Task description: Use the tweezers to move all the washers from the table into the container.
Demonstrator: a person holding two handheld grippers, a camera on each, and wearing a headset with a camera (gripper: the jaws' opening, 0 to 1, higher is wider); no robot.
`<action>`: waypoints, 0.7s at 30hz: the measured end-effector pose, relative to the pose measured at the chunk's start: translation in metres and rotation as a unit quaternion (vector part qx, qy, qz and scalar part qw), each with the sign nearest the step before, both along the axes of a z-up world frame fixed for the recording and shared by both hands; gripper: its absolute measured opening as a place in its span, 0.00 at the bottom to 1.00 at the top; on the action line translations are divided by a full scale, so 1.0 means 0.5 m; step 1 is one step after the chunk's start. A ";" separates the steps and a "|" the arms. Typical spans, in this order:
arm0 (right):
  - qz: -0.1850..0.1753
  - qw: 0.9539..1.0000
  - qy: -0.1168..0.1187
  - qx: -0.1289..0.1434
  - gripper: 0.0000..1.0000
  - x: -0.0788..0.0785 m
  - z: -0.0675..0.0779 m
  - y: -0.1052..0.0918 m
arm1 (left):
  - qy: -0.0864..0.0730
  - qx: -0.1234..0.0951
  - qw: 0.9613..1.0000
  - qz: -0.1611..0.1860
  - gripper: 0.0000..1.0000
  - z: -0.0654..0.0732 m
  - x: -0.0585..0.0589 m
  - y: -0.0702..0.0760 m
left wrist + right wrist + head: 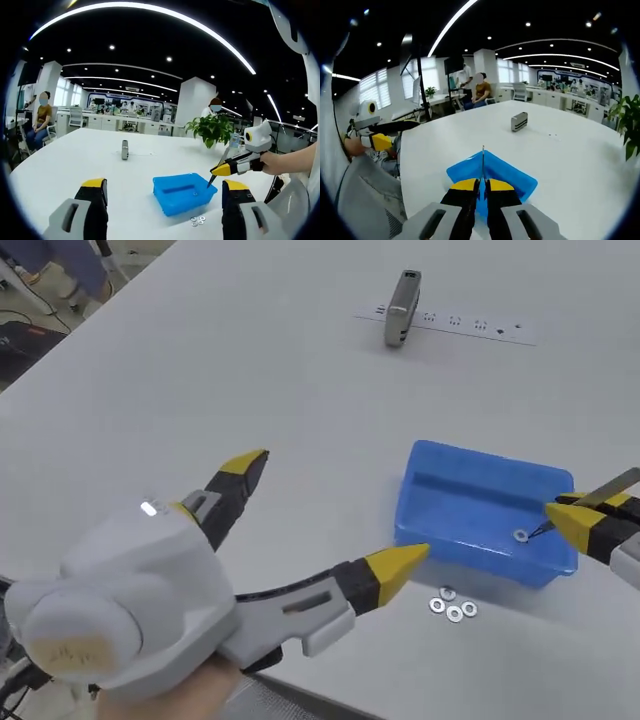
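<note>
Right gripper (565,515), cut off at frame edge, clamps thin metal tweezers (483,160). Tips meet small silver washer (520,536) inside blue plastic container (470,490), hold unclear. Three loose washers (454,607) lie on white table (250,360) just beside it. Left gripper (335,508) gapes, empty.

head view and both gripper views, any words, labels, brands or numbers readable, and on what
Nothing here reads as legible text.
Power strip: small dark marks by its sockets, too small to read.
Left gripper: faint marks on its grey housing, blurred.
Far wall displays in the left gripper view: blurred.
Blue container: no print seen.
</note>
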State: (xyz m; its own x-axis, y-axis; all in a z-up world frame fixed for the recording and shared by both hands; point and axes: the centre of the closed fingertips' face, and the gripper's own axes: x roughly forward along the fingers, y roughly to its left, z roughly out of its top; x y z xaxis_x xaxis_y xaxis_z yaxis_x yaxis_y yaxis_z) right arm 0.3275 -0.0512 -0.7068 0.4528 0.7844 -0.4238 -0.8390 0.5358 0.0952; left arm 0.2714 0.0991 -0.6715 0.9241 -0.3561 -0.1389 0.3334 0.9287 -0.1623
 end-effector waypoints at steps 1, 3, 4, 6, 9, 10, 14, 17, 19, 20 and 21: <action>0.004 1.000 0.005 0.006 0.03 -0.009 0.002 0.003 | -0.002 -0.002 1.000 0.000 0.97 0.002 0.000 0.001; 0.018 1.000 0.017 0.010 0.03 -0.032 -0.004 0.012 | -0.005 -0.004 1.000 0.001 0.98 0.005 0.000 0.001; 0.027 0.999 0.023 0.008 0.03 -0.043 -0.014 0.018 | -0.005 -0.004 1.000 0.001 0.98 0.005 0.000 0.001; 0.038 0.999 0.036 0.004 0.03 -0.057 -0.038 0.029 | -0.003 -0.003 1.000 0.001 0.98 0.003 -0.001 0.001; 0.044 0.998 0.052 0.000 0.03 -0.067 -0.070 0.041 | 0.001 -0.008 1.000 -0.003 0.98 0.001 -0.001 -0.001; 0.050 0.997 0.059 0.002 0.03 -0.071 -0.080 0.047 | 0.001 -0.007 1.000 -0.003 0.98 0.001 -0.001 -0.001; 0.056 0.995 0.079 0.005 0.03 -0.077 -0.107 0.057 | 0.001 -0.010 1.000 -0.001 0.98 0.001 0.000 0.001; 0.058 0.995 0.084 0.000 0.04 -0.078 -0.120 0.057 | 0.006 -0.013 1.000 -0.003 0.98 -0.003 0.000 0.000; 0.062 0.994 0.088 0.005 0.04 -0.078 -0.125 0.058 | 0.007 -0.014 1.000 -0.004 0.98 -0.004 0.000 -0.001; 0.066 0.994 0.091 0.004 0.04 -0.081 -0.128 0.059 | 0.007 -0.014 1.000 -0.005 0.98 -0.003 0.000 -0.002; 0.069 0.993 0.091 0.002 0.04 -0.082 -0.131 0.060 | 0.007 -0.014 1.000 -0.005 0.98 -0.004 0.000 -0.002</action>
State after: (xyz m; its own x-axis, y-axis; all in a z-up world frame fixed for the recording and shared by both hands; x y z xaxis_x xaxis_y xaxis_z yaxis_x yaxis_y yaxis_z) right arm 0.2864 -0.0211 -0.7724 0.2565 0.8354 -0.4861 -0.8736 0.4156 0.2533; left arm 0.2712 0.0983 -0.6734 0.9185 -0.3688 -0.1425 0.3396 0.9205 -0.1932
